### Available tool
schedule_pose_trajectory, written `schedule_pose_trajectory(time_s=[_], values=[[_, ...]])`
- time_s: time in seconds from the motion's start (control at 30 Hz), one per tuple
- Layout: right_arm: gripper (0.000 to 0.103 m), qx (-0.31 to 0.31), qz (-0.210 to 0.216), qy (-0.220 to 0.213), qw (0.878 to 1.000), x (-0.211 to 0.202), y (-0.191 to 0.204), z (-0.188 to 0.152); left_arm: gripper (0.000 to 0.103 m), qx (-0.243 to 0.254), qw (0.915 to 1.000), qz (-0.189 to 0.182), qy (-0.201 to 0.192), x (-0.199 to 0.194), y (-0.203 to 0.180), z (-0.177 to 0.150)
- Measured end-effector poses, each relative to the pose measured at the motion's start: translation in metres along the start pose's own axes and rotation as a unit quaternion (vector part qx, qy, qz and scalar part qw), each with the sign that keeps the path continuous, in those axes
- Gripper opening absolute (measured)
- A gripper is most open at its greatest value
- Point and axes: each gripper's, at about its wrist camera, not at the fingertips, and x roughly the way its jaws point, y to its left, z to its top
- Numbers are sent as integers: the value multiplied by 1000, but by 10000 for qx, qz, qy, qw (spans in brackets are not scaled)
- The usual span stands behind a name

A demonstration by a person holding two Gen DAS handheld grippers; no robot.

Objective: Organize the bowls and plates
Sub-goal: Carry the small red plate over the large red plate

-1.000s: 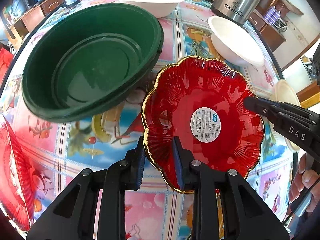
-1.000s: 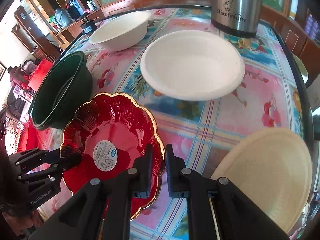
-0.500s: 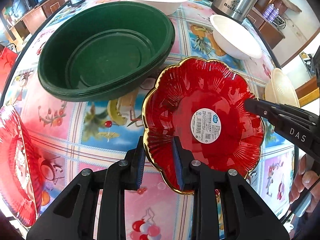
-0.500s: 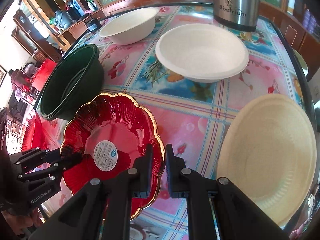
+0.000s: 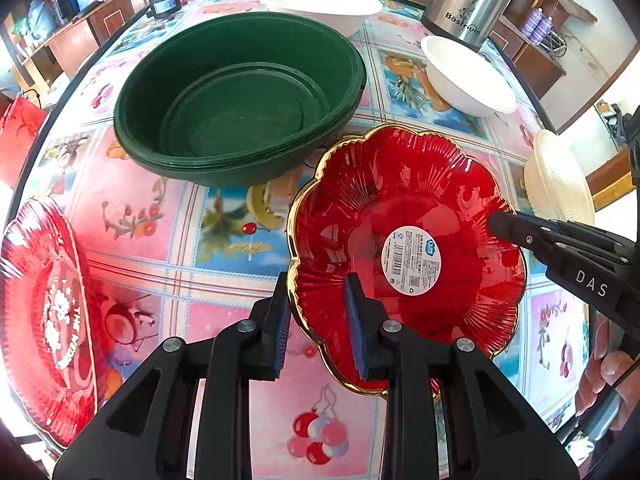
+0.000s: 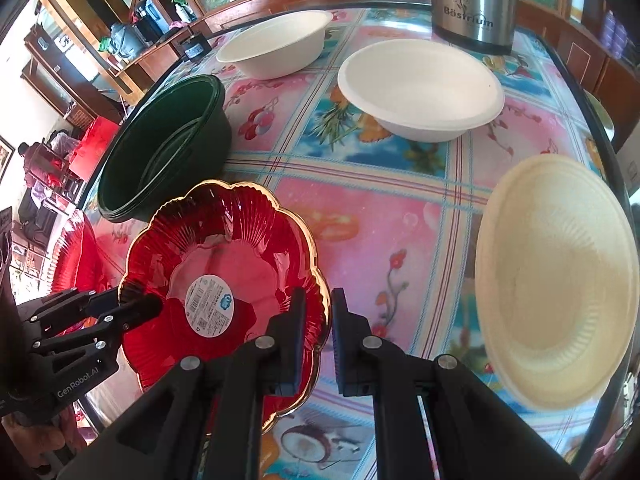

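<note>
**Red scalloped plate held at both rims above the desk**

Nearest in the left wrist view, the left gripper [image 5: 318,322] has its jaws narrowed on the gold-edged rim of the red scalloped plate [image 5: 404,216], one pad outside the rim and one inside the dish. On the plate's opposite side the right gripper [image 6: 318,334] clamps the rim the same way, its jaws almost together with only the thin edge between them. The plate carries a round white label [image 5: 412,261] at its centre and sits tilted between the two grippers, above the patterned desk [image 5: 224,236]; whether any part of it touches the cloth cannot be told. Fingertips [image 5: 610,372] of the person's hand show at the right edge.

At the desk's left edge lies a red ribbed tray [image 5: 44,320]. Just beyond the held plate stands a stack of dark green bowls [image 5: 240,96], nested. To the right, near the desk's edge, rests a cream plate [image 6: 556,272]. Farther back are two white bowls, the nearer white bowl [image 6: 420,84] and the farther white bowl [image 6: 276,46], well apart. A steel kettle [image 6: 474,0] stands at the back.
</note>
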Motion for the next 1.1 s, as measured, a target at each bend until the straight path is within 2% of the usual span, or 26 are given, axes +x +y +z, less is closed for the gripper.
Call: schedule_pose_trajectory(time_s=[0.47, 1.1], values=[[10, -18, 20, -143, 9999, -19, 42, -12, 25, -29, 9997, 30, -247, -35, 34, -17], [10, -398, 252, -135, 9988, -10, 141, -8, 25, -535, 9970, 241, -499, -85, 130, -37]])
